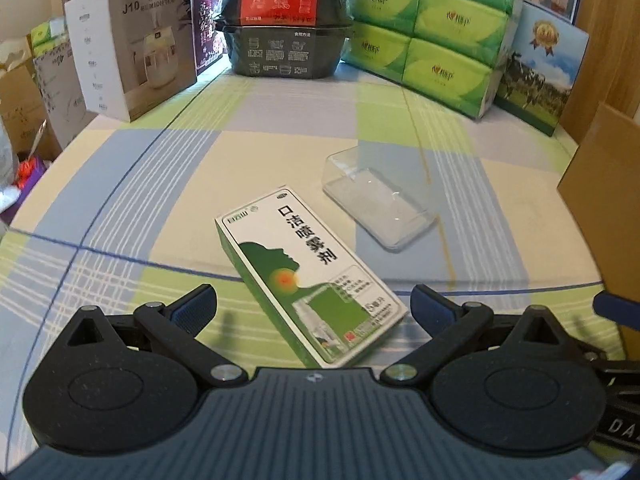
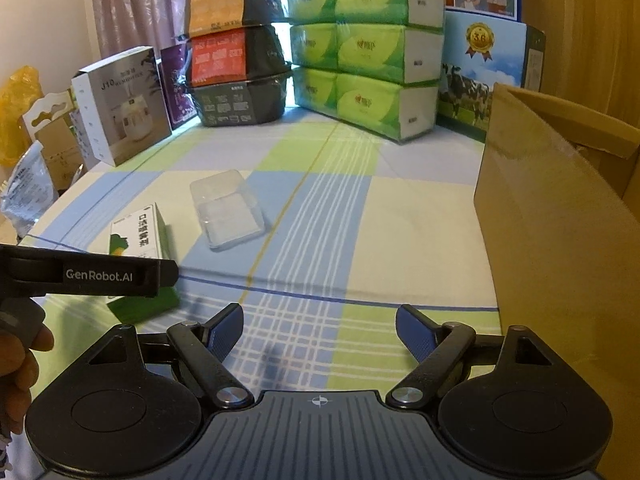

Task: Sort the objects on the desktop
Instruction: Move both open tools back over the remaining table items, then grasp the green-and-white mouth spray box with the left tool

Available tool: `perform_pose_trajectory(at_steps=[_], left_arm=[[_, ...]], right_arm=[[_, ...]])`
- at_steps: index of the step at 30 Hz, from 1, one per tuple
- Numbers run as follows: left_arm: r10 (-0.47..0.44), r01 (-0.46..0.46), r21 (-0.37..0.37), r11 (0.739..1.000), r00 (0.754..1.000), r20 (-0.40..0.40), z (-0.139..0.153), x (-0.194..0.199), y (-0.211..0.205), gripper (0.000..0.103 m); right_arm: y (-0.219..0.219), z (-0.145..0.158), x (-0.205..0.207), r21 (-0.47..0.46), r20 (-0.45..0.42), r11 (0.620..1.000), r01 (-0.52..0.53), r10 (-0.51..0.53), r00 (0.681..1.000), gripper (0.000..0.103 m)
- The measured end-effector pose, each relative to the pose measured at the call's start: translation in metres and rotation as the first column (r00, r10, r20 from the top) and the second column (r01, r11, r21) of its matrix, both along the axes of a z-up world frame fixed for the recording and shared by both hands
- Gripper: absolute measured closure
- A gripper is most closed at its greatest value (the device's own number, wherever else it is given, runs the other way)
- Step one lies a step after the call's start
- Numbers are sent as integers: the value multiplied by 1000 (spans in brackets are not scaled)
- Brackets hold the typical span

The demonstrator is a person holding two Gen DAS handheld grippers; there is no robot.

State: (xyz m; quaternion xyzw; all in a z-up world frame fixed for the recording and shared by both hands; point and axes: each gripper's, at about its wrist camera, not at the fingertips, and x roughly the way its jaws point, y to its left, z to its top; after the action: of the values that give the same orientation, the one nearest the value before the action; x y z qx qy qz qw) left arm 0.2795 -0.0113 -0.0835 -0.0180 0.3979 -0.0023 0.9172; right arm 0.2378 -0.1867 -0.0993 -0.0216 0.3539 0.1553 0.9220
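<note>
I'm looking across a table (image 1: 280, 120) covered in a plaid cloth of pale green, blue and cream squares with thin dark blue lines running through it. My left gripper (image 1: 314, 306) has its jaws spread wide and grips nothing; the green-and-white medicine box (image 1: 308, 276) lies flat on the cloth with its near end between the open fingers, angled away to the left. Just beyond it, apart from it, sits a clear plastic container (image 1: 376, 200). My right gripper (image 2: 319, 330) is likewise wide open and empty, hovering over bare cloth, with the left gripper's black body at its left edge and part of a hand (image 2: 18, 360) below that.

Along the back of the table I see a white humidifier box (image 1: 132, 44), stacked dark food trays (image 1: 284, 20) with a red label, a wrapped block of green tissue packs (image 1: 432, 28) and a carton with a cow picture (image 1: 536, 72). A brown cardboard box (image 2: 552, 208) stands at the right edge. A pinkish curtain (image 2: 160, 4) hangs behind, and clutter of bags and cartons sits off the left side.
</note>
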Motion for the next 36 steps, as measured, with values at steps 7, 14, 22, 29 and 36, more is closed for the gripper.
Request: perform_pose_trajectory(at_steps=[7, 14, 22, 29, 36], left_arm=[[-60, 62, 62, 996, 998, -29, 2, 0, 13, 40], [-98, 99, 71, 993, 995, -10, 4, 6, 42, 52], [-82, 82, 16, 997, 996, 37, 7, 15, 67, 52], [-68, 67, 5, 998, 996, 50, 4, 15, 69, 52], [-75, 73, 23, 997, 995, 69, 3, 13, 67, 48]], right_arm=[[13, -1, 11, 4, 6, 1000, -17, 17, 1000, 21], [40, 1, 32, -12, 39, 996, -91, 92, 995, 21], [74, -6, 65, -57, 52, 978, -199, 202, 978, 21], [93, -23, 94, -97, 3, 971, -218, 219, 976, 21], [97, -24, 99, -121, -16, 967, -223, 223, 975, 47]])
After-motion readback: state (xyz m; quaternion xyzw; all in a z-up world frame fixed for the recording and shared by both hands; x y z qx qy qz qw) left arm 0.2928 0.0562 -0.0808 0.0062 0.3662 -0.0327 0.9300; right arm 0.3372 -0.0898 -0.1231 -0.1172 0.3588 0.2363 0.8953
